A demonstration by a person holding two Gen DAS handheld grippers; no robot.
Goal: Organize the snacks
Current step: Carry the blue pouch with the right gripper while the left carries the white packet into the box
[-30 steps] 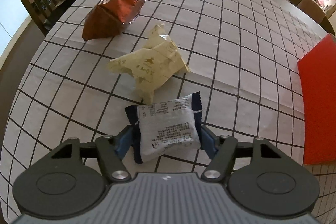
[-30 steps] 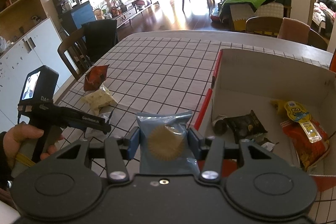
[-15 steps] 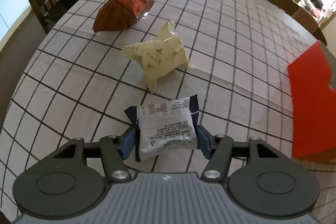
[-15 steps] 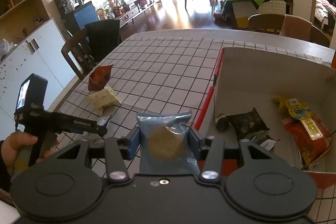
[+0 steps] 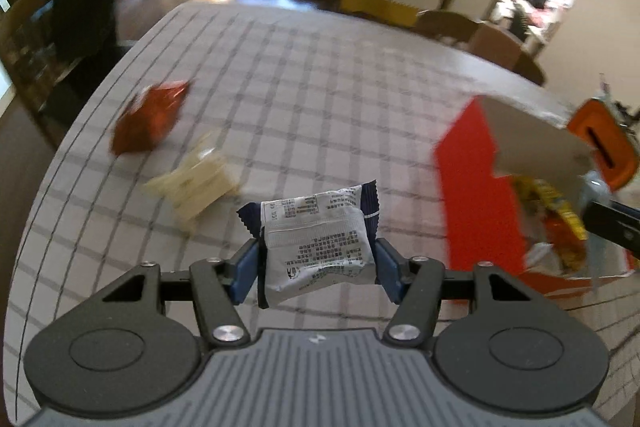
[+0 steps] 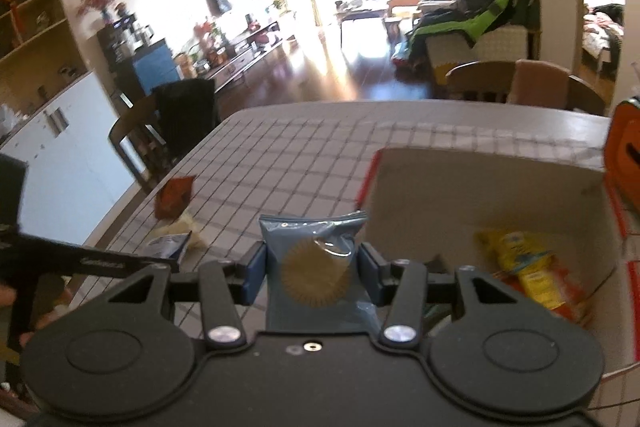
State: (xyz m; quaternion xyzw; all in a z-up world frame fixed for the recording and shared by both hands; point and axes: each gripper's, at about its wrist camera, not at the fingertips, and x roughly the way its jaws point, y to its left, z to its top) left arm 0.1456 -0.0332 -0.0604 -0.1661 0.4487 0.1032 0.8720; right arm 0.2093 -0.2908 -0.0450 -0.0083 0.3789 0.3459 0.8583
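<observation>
Left gripper (image 5: 316, 269): I am clamping a white-and-navy snack packet (image 5: 318, 239) between both blue pads, centre frame, clear of the checked tablecloth (image 5: 304, 99).

Right gripper (image 6: 311, 269): I am pinching a blue cookie pouch (image 6: 316, 267), lower centre.

Destination: red cardboard box (image 6: 480, 195), right of frame, already holding a yellow packet (image 6: 520, 255).

Waiting, left of frame: red chip bag (image 5: 150, 117), cream wrapper (image 5: 196, 181).

Handling note: I am judging it best to carry each packet over the box wall before letting go.

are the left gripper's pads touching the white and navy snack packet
Touching. The left wrist view shows both blue pads of the left gripper pressed against the white and navy packet.
</observation>
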